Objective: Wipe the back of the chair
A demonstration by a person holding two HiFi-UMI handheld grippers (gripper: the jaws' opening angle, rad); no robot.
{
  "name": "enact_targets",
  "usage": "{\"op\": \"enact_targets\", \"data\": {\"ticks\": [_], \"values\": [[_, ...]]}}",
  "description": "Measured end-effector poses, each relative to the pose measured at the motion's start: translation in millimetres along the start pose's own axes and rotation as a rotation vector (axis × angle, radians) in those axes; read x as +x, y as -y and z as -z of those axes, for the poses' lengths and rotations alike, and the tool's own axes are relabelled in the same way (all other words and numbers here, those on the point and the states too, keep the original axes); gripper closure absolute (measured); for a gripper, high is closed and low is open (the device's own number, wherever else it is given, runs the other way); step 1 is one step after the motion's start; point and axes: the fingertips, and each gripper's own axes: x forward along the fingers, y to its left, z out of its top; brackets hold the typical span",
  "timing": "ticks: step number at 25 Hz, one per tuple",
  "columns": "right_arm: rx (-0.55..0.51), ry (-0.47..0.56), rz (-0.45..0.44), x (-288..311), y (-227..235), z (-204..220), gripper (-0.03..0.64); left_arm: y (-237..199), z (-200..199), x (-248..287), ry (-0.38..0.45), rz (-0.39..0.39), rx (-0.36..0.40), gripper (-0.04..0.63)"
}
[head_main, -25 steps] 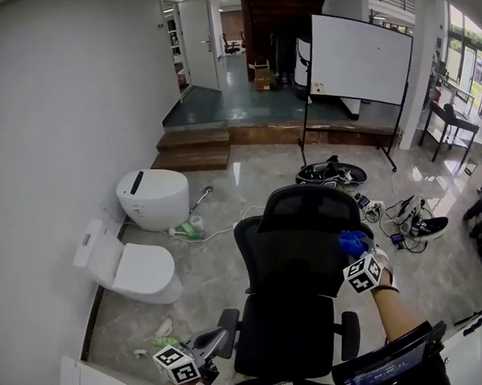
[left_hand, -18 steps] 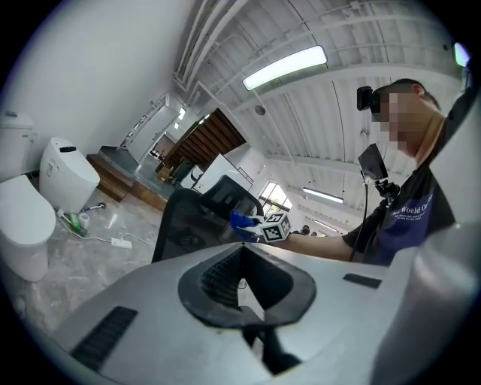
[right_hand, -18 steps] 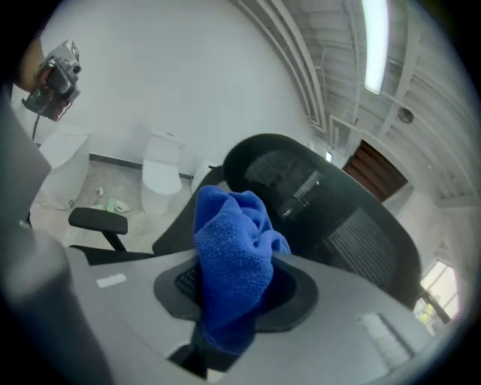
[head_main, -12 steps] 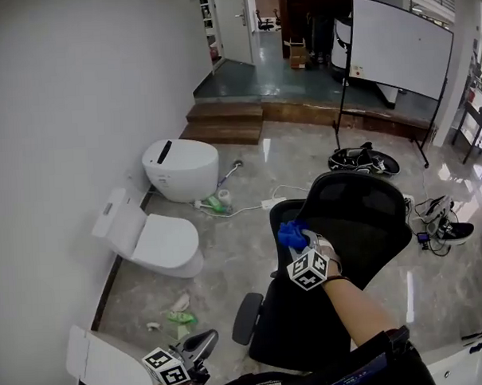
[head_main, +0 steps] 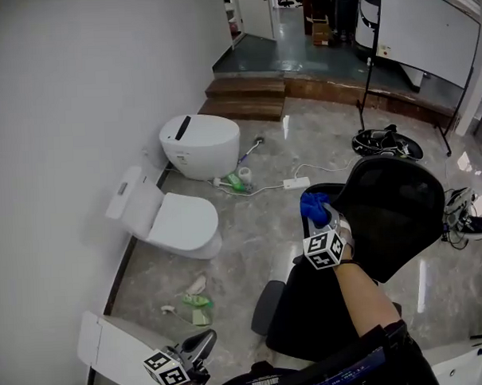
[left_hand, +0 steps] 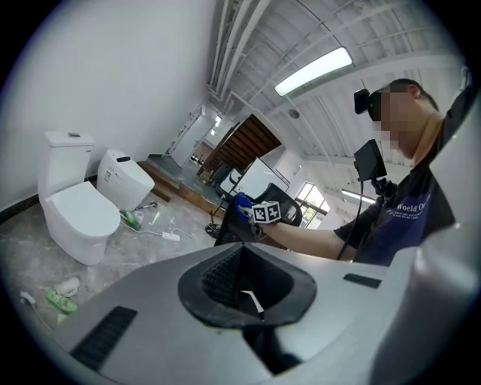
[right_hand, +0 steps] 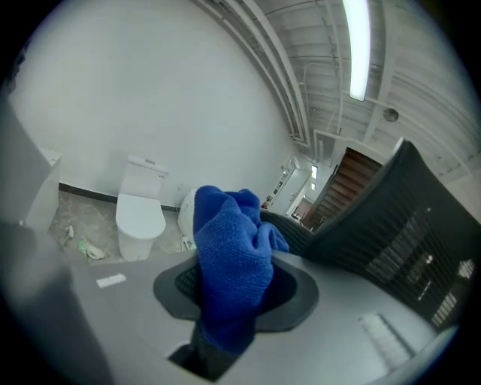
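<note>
Lowest and nearest the person, the left gripper (head_main: 206,338) hangs over the floor (head_main: 250,227) by the person's body. Its jaws are together with nothing between them, and it is well apart from the chair. The right gripper (head_main: 328,222) is the nearer one to the work. Its jaws are clamped on a bunched blue cloth (head_main: 312,204), which stands up out of them.

From those jaws the chair's back (head_main: 401,213) lies to the right and slightly ahead. The cloth sits at the back's upper left edge, and the right gripper view shows the black mesh filling the right side of the picture while the cloth's folds lean toward its rim. Whether the cloth presses on the mesh or only stands just beside it, I cannot tell.

The back rises tilted from the seat (head_main: 314,308), its face running away to the right, so I judge a wipe from here runs rightward across it. Beyond, two white toilets (head_main: 174,222) stand by the wall.
</note>
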Motion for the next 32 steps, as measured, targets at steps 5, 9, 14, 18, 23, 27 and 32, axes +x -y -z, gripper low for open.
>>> {"op": "enact_targets", "data": {"ticks": [5, 9, 14, 18, 23, 27, 32], "values": [[-0.012, -0.037, 0.06, -17.3, 30.9, 33.8, 0.492, 4.9, 4.5, 16.2, -0.03, 0.023, -0.01, 0.589], [-0.022, -0.069, 0.117, -40.9, 66.3, 66.6, 0.489, 22.4, 9.5, 39.3, -0.066, 0.061, -0.008, 0.589], [0.064, -0.152, 0.224, -94.2, 131.5, 137.8, 0.489, 57.5, 21.2, 74.4, -0.118, 0.13, 0.019, 0.589], [0.102, -0.234, 0.327, -156.1, 195.0, 203.1, 0.489, 88.0, 29.4, 103.5, -0.149, 0.179, 0.026, 0.589], [0.143, -0.338, 0.446, -227.3, 260.0, 277.6, 0.489, 111.3, 33.4, 134.9, -0.168, 0.226, 0.073, 0.589], [0.159, -0.359, 0.476, -251.7, 276.8, 293.6, 0.491, 111.6, 28.9, 146.8, -0.149, 0.237, 0.097, 0.589], [0.09, -0.216, 0.273, -181.4, 183.6, 212.8, 0.491, 99.6, 31.1, 138.2, -0.131, 0.213, 0.061, 0.589]]}}
